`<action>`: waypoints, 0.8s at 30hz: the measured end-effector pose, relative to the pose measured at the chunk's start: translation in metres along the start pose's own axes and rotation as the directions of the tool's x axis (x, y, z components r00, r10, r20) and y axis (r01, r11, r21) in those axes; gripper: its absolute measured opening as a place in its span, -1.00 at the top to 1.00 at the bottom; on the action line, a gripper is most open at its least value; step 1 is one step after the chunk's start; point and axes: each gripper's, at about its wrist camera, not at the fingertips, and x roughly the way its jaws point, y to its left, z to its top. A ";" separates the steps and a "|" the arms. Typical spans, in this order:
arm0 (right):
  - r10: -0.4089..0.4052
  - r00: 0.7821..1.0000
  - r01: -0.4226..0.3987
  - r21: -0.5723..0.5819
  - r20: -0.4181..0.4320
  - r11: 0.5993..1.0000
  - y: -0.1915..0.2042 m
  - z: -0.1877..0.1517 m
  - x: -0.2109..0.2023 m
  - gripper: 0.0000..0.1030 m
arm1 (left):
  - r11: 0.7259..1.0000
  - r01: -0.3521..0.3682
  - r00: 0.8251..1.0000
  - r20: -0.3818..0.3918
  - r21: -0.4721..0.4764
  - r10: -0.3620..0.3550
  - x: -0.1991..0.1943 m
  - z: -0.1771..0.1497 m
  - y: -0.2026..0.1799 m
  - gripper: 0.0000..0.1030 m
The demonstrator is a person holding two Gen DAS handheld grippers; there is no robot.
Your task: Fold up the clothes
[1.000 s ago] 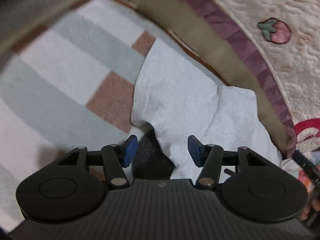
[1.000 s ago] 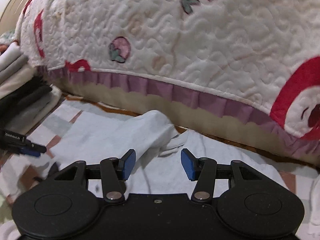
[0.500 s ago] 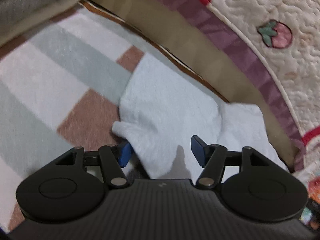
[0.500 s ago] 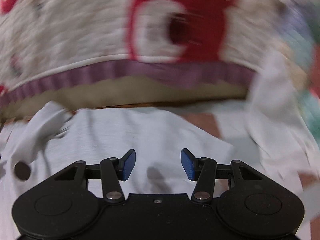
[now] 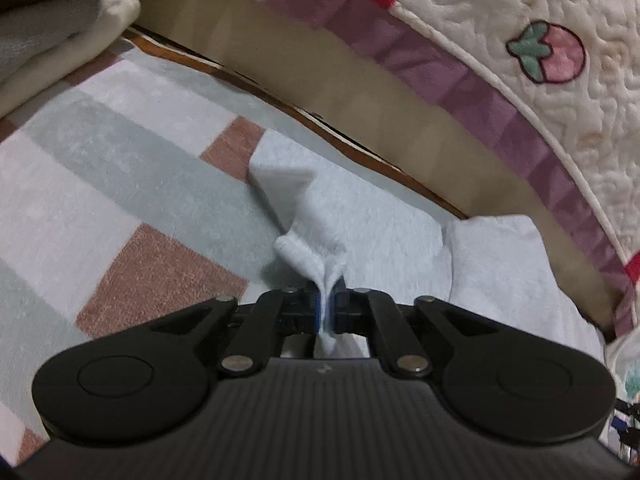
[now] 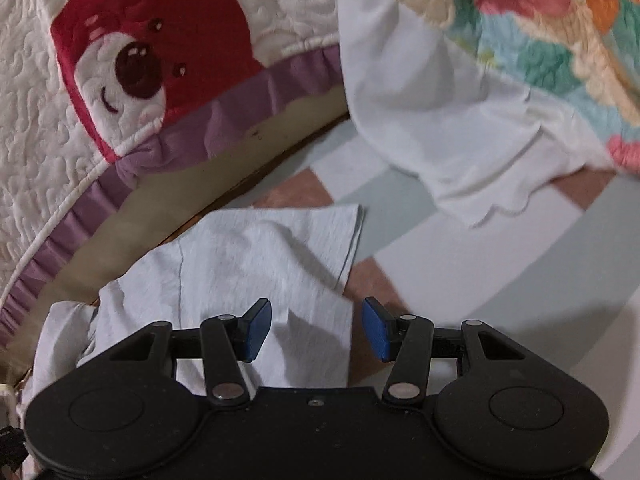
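A pale blue-white garment (image 5: 384,236) lies flat on a checked mat (image 5: 120,184) beside the bed. My left gripper (image 5: 326,304) is shut on a bunched edge of this garment, and the pinched cloth rises in a ridge ahead of the blue pads. In the right wrist view the same garment (image 6: 256,256) lies with its right edge and corner showing. My right gripper (image 6: 316,330) is open and empty, low over the garment's right edge, with its left pad over the cloth and its right pad over the mat.
A quilted bedspread (image 5: 540,40) with a purple frill hangs along the far side; it also shows in the right wrist view (image 6: 120,60). A stack of folded clothes (image 5: 52,32) sits at the far left. A white cloth (image 6: 440,120) hangs from a floral quilt (image 6: 540,20).
My left gripper has closed on the garment's edge and bunched it up. My right gripper has swung right along the garment to its right edge, still open.
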 end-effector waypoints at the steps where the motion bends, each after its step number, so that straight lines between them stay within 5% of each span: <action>1: 0.001 1.000 -0.001 -0.004 -0.006 1.000 0.001 -0.002 0.003 -0.08 | 0.999 -0.018 0.999 0.033 0.034 0.017 -0.012 0.002 -0.005 0.95; 4: -0.004 0.999 0.006 -0.040 0.036 0.999 0.005 -0.007 0.008 -0.09 | 0.997 -0.061 0.985 0.162 0.046 0.052 -0.068 0.012 -0.008 0.94; 8: 0.001 0.997 0.002 -0.040 0.074 0.999 0.006 -0.008 0.011 -0.10 | 0.987 -0.158 0.978 0.138 -0.015 0.158 -0.088 0.000 0.015 0.94; 11: -0.004 0.996 0.008 -0.036 0.091 0.999 0.007 -0.006 0.014 -0.12 | 0.972 -0.225 0.974 -0.011 -0.069 0.224 -0.067 -0.017 0.039 0.94; 13: -0.011 0.994 0.016 -0.042 0.108 0.999 0.009 -0.005 0.017 -0.16 | 0.966 -0.244 0.970 -0.028 -0.084 0.243 -0.065 -0.022 0.045 0.93; 19: -0.039 0.993 0.052 -0.112 0.108 0.992 0.023 0.010 0.034 -0.29 | 0.962 -0.272 0.961 0.061 0.029 0.270 -0.071 -0.019 0.026 0.94; 21: -0.029 0.998 0.036 -0.124 0.053 0.992 0.026 0.021 0.038 0.05 | 0.965 -0.262 0.964 0.037 0.011 0.262 -0.066 -0.022 0.031 0.94; 22: -0.018 0.999 0.023 -0.128 0.040 0.992 0.026 0.026 0.036 0.90 | 0.967 -0.256 0.966 0.025 -0.003 0.256 -0.064 -0.024 0.034 0.94; 24: 0.012 0.999 -0.008 -0.131 0.033 0.991 0.026 0.033 0.029 0.93 | 0.970 -0.241 0.970 0.011 -0.017 0.241 -0.060 -0.026 0.035 0.94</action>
